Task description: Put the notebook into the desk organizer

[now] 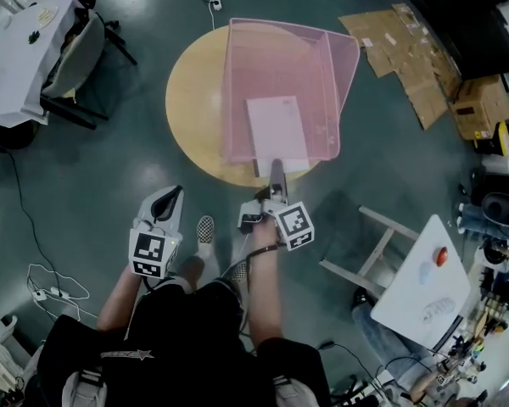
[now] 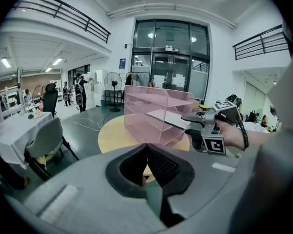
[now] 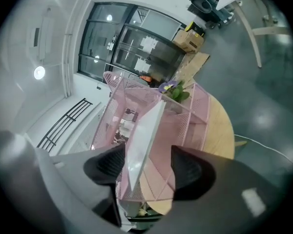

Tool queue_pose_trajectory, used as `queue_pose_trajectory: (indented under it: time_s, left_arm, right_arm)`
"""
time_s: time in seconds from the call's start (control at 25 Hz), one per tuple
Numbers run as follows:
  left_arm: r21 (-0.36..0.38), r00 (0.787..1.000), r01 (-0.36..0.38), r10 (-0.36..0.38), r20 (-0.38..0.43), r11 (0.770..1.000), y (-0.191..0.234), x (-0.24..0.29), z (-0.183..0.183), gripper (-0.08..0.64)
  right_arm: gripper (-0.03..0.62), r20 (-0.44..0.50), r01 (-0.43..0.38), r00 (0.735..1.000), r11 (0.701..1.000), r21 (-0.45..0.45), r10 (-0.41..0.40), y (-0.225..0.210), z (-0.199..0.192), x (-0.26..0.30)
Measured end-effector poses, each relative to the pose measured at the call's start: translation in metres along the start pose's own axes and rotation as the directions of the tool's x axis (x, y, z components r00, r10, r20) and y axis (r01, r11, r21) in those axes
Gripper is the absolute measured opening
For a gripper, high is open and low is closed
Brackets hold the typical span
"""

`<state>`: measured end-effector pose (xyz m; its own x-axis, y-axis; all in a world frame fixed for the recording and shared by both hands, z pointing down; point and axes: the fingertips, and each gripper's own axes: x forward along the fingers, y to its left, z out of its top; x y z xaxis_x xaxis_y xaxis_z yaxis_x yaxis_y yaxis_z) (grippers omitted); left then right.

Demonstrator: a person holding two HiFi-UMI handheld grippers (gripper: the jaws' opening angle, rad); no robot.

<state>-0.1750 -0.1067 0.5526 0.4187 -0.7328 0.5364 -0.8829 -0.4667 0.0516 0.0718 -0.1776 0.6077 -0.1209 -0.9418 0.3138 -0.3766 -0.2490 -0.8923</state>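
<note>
A white notebook [image 1: 277,130] lies inside the pink mesh desk organizer [image 1: 322,66] on the round wooden table [image 1: 195,100], with its near end sticking out past the organizer's front. My right gripper [image 1: 276,176] is at that near end. In the right gripper view its jaws [image 3: 146,162] stand wide apart, and the notebook's edge [image 3: 144,130] runs between them, close to the left pad with a clear gap to the right pad. My left gripper [image 1: 171,197] hangs low beside my left leg, off the table, jaws together and empty [image 2: 147,147].
A chair [image 1: 76,49] and a white-clothed table [image 1: 17,49] stand at the far left. Flattened cardboard [image 1: 407,49] lies on the floor at the far right. A white side table [image 1: 424,287] stands at the near right. Cables [image 1: 42,287] trail across the floor on the left.
</note>
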Motion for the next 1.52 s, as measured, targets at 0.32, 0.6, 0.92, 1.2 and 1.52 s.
queue_pose_trajectory:
  time_s: [0.32,0.6,0.92,1.2,1.52]
  left_arm:
    - [0.008,1.0,-0.002,0.002,0.028,1.0,-0.032,-0.03,-0.005,0.011]
    - [0.009,0.996,-0.02,0.019,0.083,1.0,-0.067,-0.054,0.008,0.009]
    - [0.017,0.984,-0.029,0.025,0.177,0.999,-0.128,-0.089,0.028,0.009]
    - [0.031,0.968,-0.043,0.034,0.249,0.999,-0.183,-0.124,0.044,0.01]
    - [0.042,0.95,-0.069,0.052,0.307,0.997,-0.227,-0.16,0.05,0.009]
  right_arm:
    - [0.287,-0.011,-0.025,1.0,0.999,-0.029,0.025,0.004,0.007,-0.047]
    - [0.287,-0.044,-0.092,0.995,0.977,-0.195,0.085,0.028,0.022,-0.095]
    - [0.287,-0.087,-0.19,0.981,0.792,-0.579,0.172,0.079,0.047,-0.181]
    - [0.287,-0.083,-0.208,0.97,0.61,-0.764,0.226,0.097,0.069,-0.257]
    - [0.216,-0.088,-0.192,0.963,0.413,-0.89,0.256,0.098,0.079,-0.331]
